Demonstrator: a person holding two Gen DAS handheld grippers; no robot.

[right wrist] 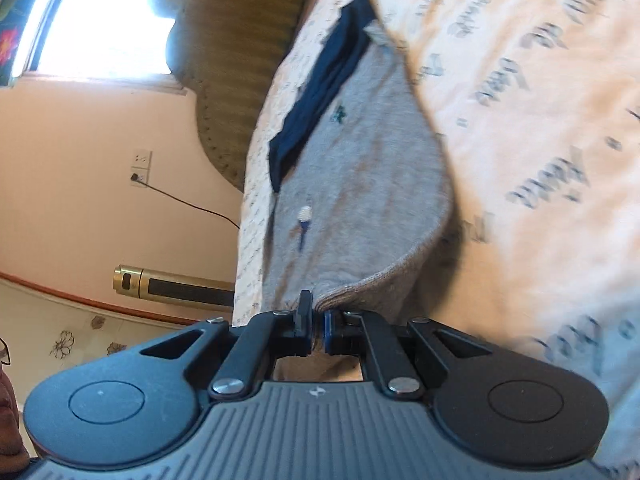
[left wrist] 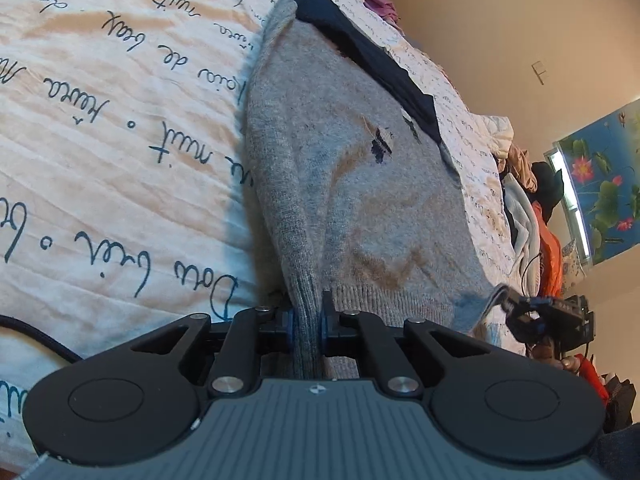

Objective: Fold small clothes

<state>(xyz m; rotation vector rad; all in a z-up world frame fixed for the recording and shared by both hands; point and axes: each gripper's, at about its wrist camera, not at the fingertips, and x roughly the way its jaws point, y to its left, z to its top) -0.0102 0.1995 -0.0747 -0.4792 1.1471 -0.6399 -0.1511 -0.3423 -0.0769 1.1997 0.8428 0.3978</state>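
Daylight floods in from a window (right wrist: 100,28), blown out to pure white glare in the right wrist view. The quilt (left wrist: 100,128) is warmly and evenly lit, its script sharp in the left wrist view; a bluish shadow runs beside the grey sweater (left wrist: 352,184). The right wrist picture is smeared by motion blur, with the quilt's lettering streaked. Both fisheye views bend strongly and darken at the corners.
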